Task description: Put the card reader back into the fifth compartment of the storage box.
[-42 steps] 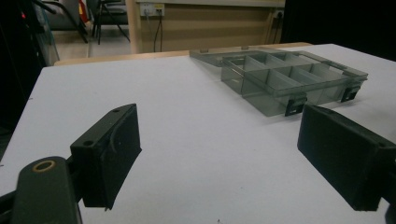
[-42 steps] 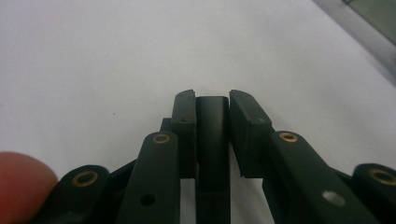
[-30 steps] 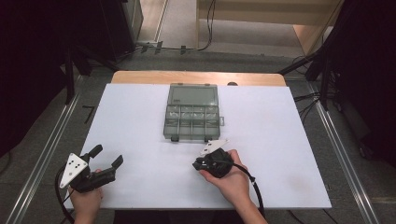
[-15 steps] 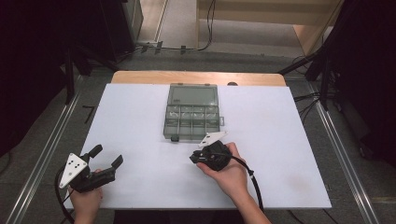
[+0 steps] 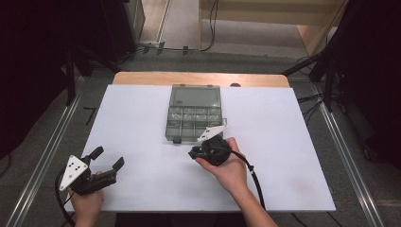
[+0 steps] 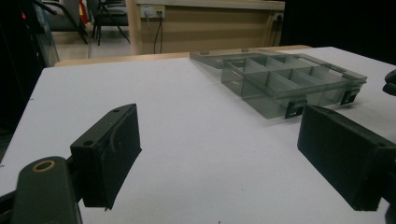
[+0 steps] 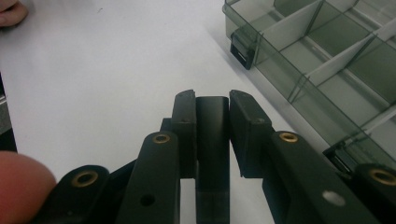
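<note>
The right claw (image 5: 197, 152) sits just in front of the near edge of the grey box (image 5: 195, 116). Its two jaws are pressed tight on a small dark block (image 7: 212, 135) (you can see it best in the right gripper view, standing upright between the jaws). The block is held a little above the white desk (image 5: 142, 118) — it does not look like it touches the top. The person's right hand (image 5: 227, 165) wraps around the claw from the near side.

The grey box is see-through plastic and lies in the middle of the desk, toward the far side. Its lid is open and lies flat behind it, on the far side. Inside there are little walls that cut it into many small rooms. Two black clips (image 6: 295, 109) hang on its near wall.

The left claw (image 5: 108, 160) is at the near left corner of the desk, well apart from the box. Its jaws stand wide open with nothing between them — just bare white desk shows in the gap. The left hand (image 5: 87, 201) holds it from below.
</note>
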`<action>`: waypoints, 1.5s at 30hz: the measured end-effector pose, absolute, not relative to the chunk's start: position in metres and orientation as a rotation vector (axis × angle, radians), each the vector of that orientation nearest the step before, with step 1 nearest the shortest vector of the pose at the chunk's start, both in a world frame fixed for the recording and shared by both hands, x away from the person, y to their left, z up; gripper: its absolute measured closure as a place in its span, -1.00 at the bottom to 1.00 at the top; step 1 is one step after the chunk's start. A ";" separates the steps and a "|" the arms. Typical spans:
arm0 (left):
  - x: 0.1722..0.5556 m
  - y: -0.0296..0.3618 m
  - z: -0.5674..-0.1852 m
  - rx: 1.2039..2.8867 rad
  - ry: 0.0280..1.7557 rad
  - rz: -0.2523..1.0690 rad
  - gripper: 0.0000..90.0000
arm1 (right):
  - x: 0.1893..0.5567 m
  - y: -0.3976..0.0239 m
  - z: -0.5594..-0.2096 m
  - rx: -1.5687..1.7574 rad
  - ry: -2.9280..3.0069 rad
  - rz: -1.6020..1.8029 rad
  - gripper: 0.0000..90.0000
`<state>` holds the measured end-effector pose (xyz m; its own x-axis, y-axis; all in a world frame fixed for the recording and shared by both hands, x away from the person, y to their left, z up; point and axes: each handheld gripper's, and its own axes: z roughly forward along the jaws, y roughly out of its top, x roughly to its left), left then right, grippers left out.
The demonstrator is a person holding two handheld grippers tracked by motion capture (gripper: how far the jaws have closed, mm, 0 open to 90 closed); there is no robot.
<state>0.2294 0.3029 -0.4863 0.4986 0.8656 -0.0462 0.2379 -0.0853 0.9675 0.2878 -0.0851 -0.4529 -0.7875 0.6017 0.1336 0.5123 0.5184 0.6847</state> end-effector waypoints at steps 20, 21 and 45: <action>0.230 0.303 -0.486 1.606 0.969 0.690 -0.70 | 0.307 -0.073 -0.442 0.956 2.635 1.156 0.57; 0.229 0.303 -0.486 1.606 0.969 0.691 -0.70 | 0.309 -0.072 -0.441 0.955 2.634 1.158 0.57; 0.229 0.303 -0.486 1.605 0.969 0.690 -0.70 | 0.329 -0.063 -0.434 0.964 2.629 1.167 0.57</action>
<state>0.2294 0.3031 -0.4863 0.4986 0.8654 -0.0494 0.2367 -0.0811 0.9682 0.3293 -0.0633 -0.4341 -0.7928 0.5906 0.1505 0.5079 0.5035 0.6990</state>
